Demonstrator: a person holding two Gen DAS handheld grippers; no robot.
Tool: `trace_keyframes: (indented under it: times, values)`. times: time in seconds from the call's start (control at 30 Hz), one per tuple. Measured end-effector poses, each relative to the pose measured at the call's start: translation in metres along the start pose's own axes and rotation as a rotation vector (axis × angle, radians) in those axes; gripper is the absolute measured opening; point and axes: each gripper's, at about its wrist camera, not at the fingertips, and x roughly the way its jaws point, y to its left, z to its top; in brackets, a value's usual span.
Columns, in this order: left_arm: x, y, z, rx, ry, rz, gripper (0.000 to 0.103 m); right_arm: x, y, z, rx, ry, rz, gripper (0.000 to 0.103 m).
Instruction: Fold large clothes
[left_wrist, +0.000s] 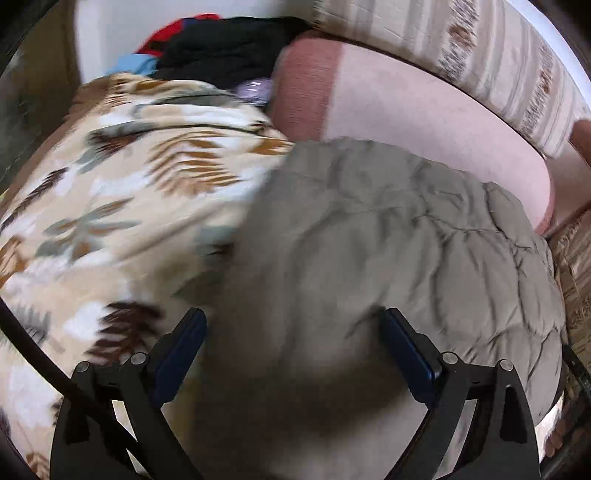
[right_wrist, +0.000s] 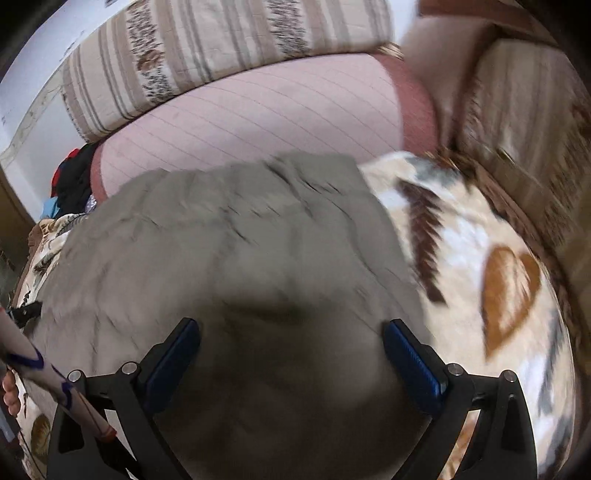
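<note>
Your left gripper (left_wrist: 293, 354) and right gripper (right_wrist: 291, 354) both hang spread, pinching nothing, over the grey-green garment (left_wrist: 369, 229) lying on the leaf-print blanket (left_wrist: 122, 192), its length running toward 12 o'clock, equally near both.

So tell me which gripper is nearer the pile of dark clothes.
Left. The left gripper hangs open over the grey garment, with the pile of dark clothes straight ahead. From the right gripper, the pile lies far off left.
</note>
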Motion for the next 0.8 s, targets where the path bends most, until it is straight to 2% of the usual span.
trace_keyframes:
  times: [0.07,0.2,0.4,0.5,0.57,0.8]
  values:
    - [-0.014,0.012,-0.006,-0.011,-0.008,-0.002,0.095,-0.017,-0.021,-0.011,0.046,-0.008,-0.030,0.102]
    - [-0.047,0.031,-0.028,-0.029,-0.033,0.019,0.095,-0.057,-0.059,-0.044,0.181,-0.032,-0.008,0.102]
    - [-0.085,0.024,-0.086,0.071,-0.067,0.111,0.095,-0.107,-0.074,-0.105,0.296,-0.018,0.042,0.102]
    - [-0.095,0.017,-0.106,0.075,-0.068,0.097,0.095,-0.117,-0.068,-0.117,0.267,-0.008,0.040,0.102]
    - [-0.101,0.012,-0.118,0.074,-0.072,0.086,0.095,-0.130,-0.059,-0.120,0.222,-0.032,0.005,0.102]
    - [-0.114,-0.005,-0.138,0.091,-0.079,0.048,0.095,-0.171,-0.038,-0.128,0.140,-0.098,-0.004,0.102]
